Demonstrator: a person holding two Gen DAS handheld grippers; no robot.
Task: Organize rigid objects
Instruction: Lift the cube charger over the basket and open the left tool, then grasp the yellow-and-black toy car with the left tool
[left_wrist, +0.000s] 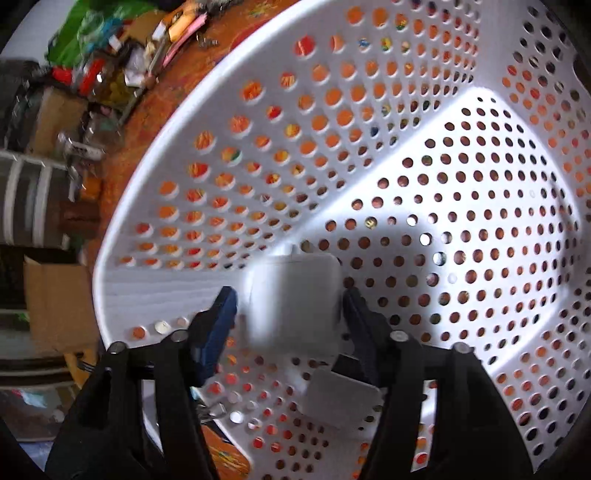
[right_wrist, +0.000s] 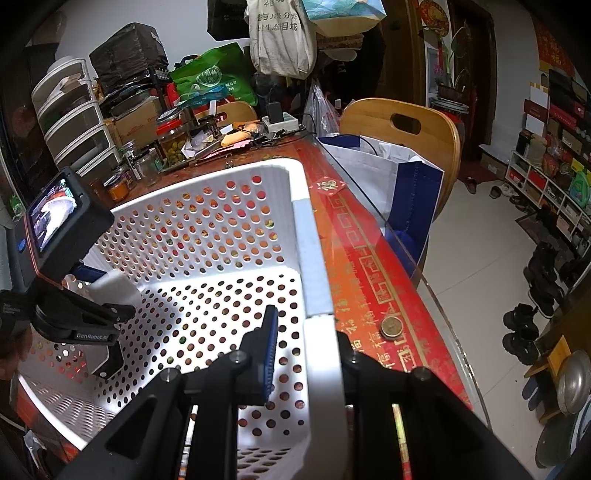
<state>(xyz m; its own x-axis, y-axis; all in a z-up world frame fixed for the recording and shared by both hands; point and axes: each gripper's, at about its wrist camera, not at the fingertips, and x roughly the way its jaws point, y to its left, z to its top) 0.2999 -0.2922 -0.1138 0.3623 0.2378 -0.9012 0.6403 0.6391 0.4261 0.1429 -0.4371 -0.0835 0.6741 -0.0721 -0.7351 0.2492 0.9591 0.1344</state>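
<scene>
A white perforated plastic basket (left_wrist: 258, 110) fills the left wrist view and sits on the red-clothed table in the right wrist view (right_wrist: 221, 173). My left gripper (left_wrist: 290, 306) is inside the basket, its fingers set around a white box-shaped charger (left_wrist: 295, 295), blurred, with small gaps beside it. The left gripper and the charger (right_wrist: 114, 286) also show at the left of the right wrist view. A second white block (left_wrist: 340, 398) lies on the basket floor below. My right gripper (right_wrist: 306, 332) straddles the basket's near right rim (right_wrist: 317, 280).
Jars, boxes, a green bag and drawers crowd the table's far end (right_wrist: 173, 140). A coin (right_wrist: 391, 326) lies on the red cloth right of the basket. A wooden chair (right_wrist: 402, 125) with a blue-and-white bag (right_wrist: 388, 173) stands beyond the table's glass edge.
</scene>
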